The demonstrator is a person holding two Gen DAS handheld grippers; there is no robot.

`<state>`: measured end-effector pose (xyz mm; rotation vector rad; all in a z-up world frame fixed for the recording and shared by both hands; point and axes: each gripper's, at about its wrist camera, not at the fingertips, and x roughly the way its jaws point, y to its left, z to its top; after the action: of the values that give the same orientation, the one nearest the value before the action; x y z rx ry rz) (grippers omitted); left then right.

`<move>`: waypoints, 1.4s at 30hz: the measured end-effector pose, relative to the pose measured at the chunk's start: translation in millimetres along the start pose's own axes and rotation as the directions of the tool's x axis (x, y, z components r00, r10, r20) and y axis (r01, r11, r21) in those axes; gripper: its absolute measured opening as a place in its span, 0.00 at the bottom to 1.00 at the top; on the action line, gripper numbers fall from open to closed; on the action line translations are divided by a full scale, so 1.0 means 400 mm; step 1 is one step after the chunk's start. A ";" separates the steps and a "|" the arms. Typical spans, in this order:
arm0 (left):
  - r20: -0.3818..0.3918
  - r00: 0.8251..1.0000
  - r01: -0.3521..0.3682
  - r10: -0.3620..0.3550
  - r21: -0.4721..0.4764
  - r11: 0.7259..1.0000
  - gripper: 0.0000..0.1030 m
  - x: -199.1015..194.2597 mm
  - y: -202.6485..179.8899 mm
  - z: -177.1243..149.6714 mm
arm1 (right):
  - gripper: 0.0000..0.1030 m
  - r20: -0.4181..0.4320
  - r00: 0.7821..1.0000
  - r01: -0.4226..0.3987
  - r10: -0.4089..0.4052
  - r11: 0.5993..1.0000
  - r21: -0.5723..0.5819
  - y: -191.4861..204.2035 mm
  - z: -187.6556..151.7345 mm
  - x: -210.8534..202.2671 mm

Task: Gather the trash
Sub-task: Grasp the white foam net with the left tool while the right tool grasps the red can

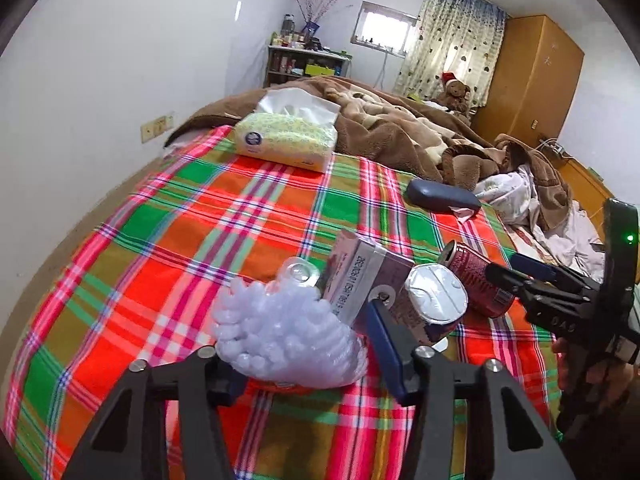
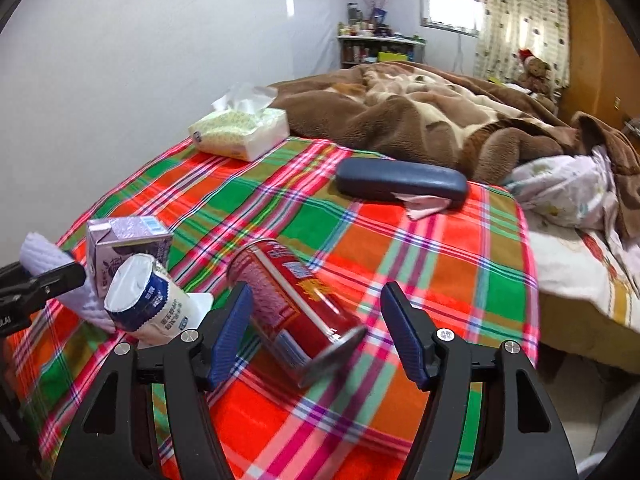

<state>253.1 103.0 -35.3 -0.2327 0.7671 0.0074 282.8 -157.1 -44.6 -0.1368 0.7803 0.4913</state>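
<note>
Plaid bedspread [image 2: 360, 248], trash clustered near its front edge
Red can [image 2: 296, 304] lies on its side, long axis slanting toward the camera, between wide-open right gripper [image 2: 320, 332] jaws, untouched; left gripper [image 1: 304, 344] closes around crushed clear bottle [image 1: 280, 332]

White walls [image 1: 100, 60], wooden wardrobe [image 1: 532, 76], curtained window [image 1: 384, 28].

Readable markings are few. The carton [image 1: 362, 280] carries a printed numeric code, too blurred to read with certainty. The right gripper body [image 1: 560, 320] shows the letters "DAS", possibly incomplete.
</note>
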 end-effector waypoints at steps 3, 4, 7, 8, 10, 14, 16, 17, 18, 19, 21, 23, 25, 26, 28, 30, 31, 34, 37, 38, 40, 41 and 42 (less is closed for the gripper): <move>-0.013 1.000 0.001 0.000 0.011 1.000 0.40 0.015 -0.006 -0.001 | 0.66 -0.013 1.000 -0.015 0.015 1.000 -0.020 0.002 0.006 0.017; -0.018 1.000 0.005 -0.005 0.010 1.000 0.38 0.020 -0.006 0.000 | 0.66 -0.015 1.000 -0.020 0.019 0.999 -0.030 0.005 0.007 0.020; -0.023 1.000 0.009 -0.008 0.012 1.000 0.35 0.026 -0.006 0.001 | 0.66 -0.034 0.999 -0.022 0.020 0.997 -0.073 0.018 0.012 0.035; -0.023 1.000 0.008 -0.007 0.013 1.000 0.35 0.027 -0.006 0.001 | 0.66 -0.035 0.999 -0.021 0.018 0.996 -0.087 0.022 0.012 0.038; -0.025 1.000 0.008 -0.008 0.015 1.000 0.34 0.030 -0.007 0.002 | 0.66 -0.039 0.999 -0.014 0.010 0.995 -0.102 0.027 0.014 0.040; -0.027 1.000 0.008 -0.007 0.018 1.000 0.32 0.033 -0.008 0.002 | 0.66 -0.049 0.999 -0.013 0.008 0.995 -0.101 0.028 0.015 0.045; -0.027 1.000 0.015 -0.014 0.016 1.000 0.30 0.031 -0.010 0.004 | 0.66 -0.050 0.999 -0.008 0.003 0.995 -0.101 0.030 0.014 0.044; -0.023 1.000 0.016 -0.015 0.018 1.000 0.29 0.029 -0.012 0.005 | 0.66 -0.050 0.999 -0.006 0.002 0.995 -0.096 0.030 0.013 0.043; -0.019 1.000 0.016 -0.015 0.021 1.000 0.28 0.027 -0.014 0.006 | 0.65 -0.051 0.999 -0.008 0.004 0.996 -0.089 0.028 0.013 0.042; -0.020 1.000 0.016 -0.015 0.026 1.000 0.28 0.026 -0.017 0.006 | 0.64 -0.051 0.999 -0.013 0.009 0.997 -0.078 0.026 0.013 0.041; -0.017 1.000 0.011 -0.010 0.029 1.000 0.27 0.025 -0.018 0.006 | 0.60 -0.049 0.999 -0.020 0.017 0.998 -0.063 0.022 0.012 0.037; -0.013 1.000 0.012 -0.011 0.031 0.999 0.27 0.020 -0.020 0.005 | 0.57 -0.046 0.999 -0.018 0.015 0.998 -0.063 0.024 0.009 0.031; -0.014 1.000 0.015 -0.014 0.032 0.999 0.27 0.018 -0.022 0.003 | 0.54 -0.044 0.999 -0.022 0.019 0.998 -0.064 0.025 0.005 0.027; -0.014 1.000 0.013 -0.013 0.033 0.999 0.27 0.016 -0.024 0.002 | 0.54 -0.045 0.999 -0.027 0.024 0.998 -0.060 0.026 0.003 0.024; -0.009 1.000 0.015 -0.015 0.033 0.999 0.27 0.010 -0.026 0.001 | 0.54 -0.050 0.998 -0.043 0.040 0.998 -0.054 0.025 0.001 0.021; -0.003 1.000 0.016 -0.016 0.034 0.999 0.27 0.002 -0.029 0.000 | 0.54 -0.062 0.997 -0.055 0.052 0.997 -0.060 0.027 0.001 0.022; -0.002 1.000 0.016 -0.016 0.037 0.999 0.27 0.000 -0.030 0.000 | 0.54 -0.068 0.996 -0.055 0.051 0.996 -0.071 0.031 0.003 0.023; -0.008 1.000 0.014 -0.014 0.042 0.999 0.27 0.001 -0.033 -0.002 | 0.58 -0.107 0.994 -0.037 0.023 0.990 -0.136 0.057 0.007 0.036; -0.015 1.000 0.019 -0.018 0.037 0.999 0.27 0.002 -0.029 -0.004 | 0.61 -0.122 0.992 -0.009 -0.013 0.983 -0.182 0.076 0.002 0.055; -0.015 1.000 0.020 -0.019 0.037 0.999 0.27 0.000 -0.028 -0.004 | 0.61 -0.112 0.994 -0.011 -0.009 0.985 -0.169 0.073 0.003 0.055; -0.016 1.000 0.012 -0.012 0.040 0.999 0.27 0.000 -0.028 -0.004 | 0.61 -0.116 0.993 -0.033 0.020 0.993 -0.114 0.057 0.006 0.055; -0.017 1.000 0.013 -0.012 0.042 0.999 0.27 -0.001 -0.028 -0.004 | 0.61 -0.118 0.993 -0.038 0.028 0.996 -0.083 0.049 0.007 0.055; -0.017 1.000 0.013 -0.013 0.043 0.999 0.27 0.000 -0.028 -0.003 | 0.58 -0.113 0.993 -0.037 0.029 0.997 -0.073 0.047 0.006 0.052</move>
<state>253.4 91.8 -33.7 -0.1965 0.7814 -0.0234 288.0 -131.9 -56.5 -0.2231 0.8755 0.5478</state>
